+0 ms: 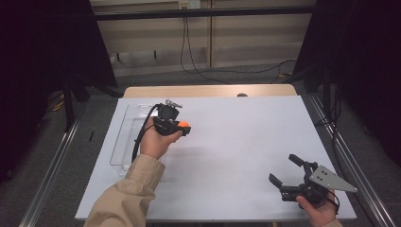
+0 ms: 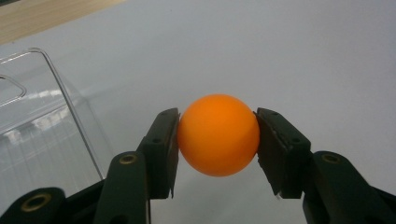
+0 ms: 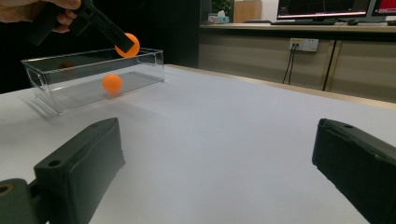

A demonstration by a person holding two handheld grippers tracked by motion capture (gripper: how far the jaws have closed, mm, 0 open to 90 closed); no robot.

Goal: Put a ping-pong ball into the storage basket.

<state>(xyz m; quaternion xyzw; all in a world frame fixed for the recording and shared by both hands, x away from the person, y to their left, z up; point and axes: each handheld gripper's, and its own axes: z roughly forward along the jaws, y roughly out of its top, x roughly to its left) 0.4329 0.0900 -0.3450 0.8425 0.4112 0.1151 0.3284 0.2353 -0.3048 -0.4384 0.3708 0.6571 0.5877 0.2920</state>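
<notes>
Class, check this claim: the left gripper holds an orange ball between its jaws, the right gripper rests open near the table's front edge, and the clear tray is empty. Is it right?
One point is wrong: the clear tray is not empty. The right gripper view shows a second orange ball lying in it. The left gripper does hold an orange ball, and the right gripper is open near the front edge.

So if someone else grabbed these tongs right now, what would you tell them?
Left tongs: shut on an orange ball, held up beside the clear box.
Right tongs: open, empty, low over the white table at its near right.
Done: one ball already lies in the box.
Left: probably carry the held ball over the box and let go. No other loose balls on the table.
</notes>
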